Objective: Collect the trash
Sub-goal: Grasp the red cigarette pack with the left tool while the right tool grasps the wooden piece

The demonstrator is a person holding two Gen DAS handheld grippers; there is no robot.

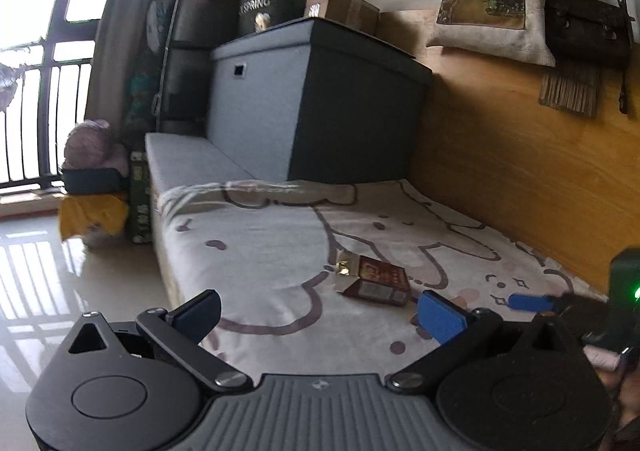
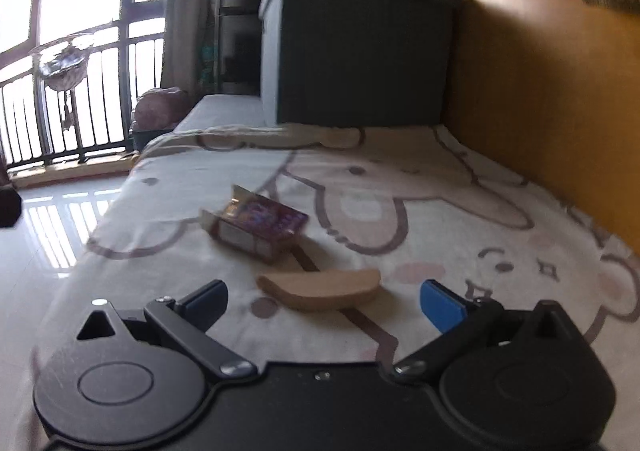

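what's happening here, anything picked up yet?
Nothing yet. A person holds both grippers low over a bed with a cartoon blanket. The left gripper and right gripper both have jaws open and empty. An opened red carton lies on the blanket ahead; a flat tan curved piece lies just in front of the right gripper.

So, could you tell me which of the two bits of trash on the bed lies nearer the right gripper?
The flat tan cardboard piece, just ahead of the open right gripper; the red carton lies farther away.
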